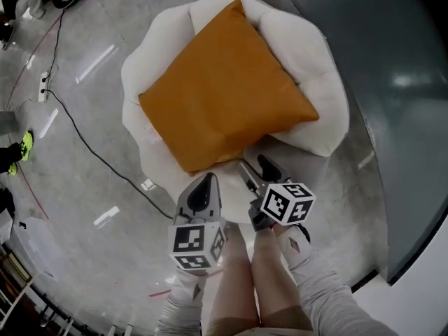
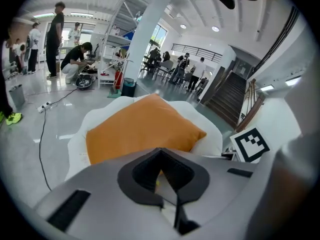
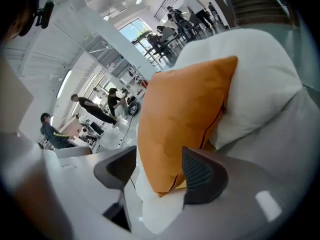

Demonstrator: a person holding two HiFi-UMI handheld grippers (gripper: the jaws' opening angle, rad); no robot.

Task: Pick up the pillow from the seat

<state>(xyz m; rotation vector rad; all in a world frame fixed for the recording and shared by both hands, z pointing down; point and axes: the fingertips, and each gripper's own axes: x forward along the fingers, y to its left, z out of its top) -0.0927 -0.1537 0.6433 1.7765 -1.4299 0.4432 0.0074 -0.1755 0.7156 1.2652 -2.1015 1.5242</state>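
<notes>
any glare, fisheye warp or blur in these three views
Head view: ceiling lights glare in streaks on the glossy floor, while the pillow is evenly lit and sharp. Left gripper view: heavy fisheye, the column bows and the corners go black. Right gripper view: same warp, scene tilted, dark rim all round.

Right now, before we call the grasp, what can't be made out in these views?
- Seat under the pillow: head view, covered by the pillow.
- Pillow's near edge: left gripper view, behind the body of the left hand-held gripper.
- Right hand-held gripper: the pillow's corner sits between its apart jaws, but the right gripper view doesn't show whether the pads touch it.
</notes>
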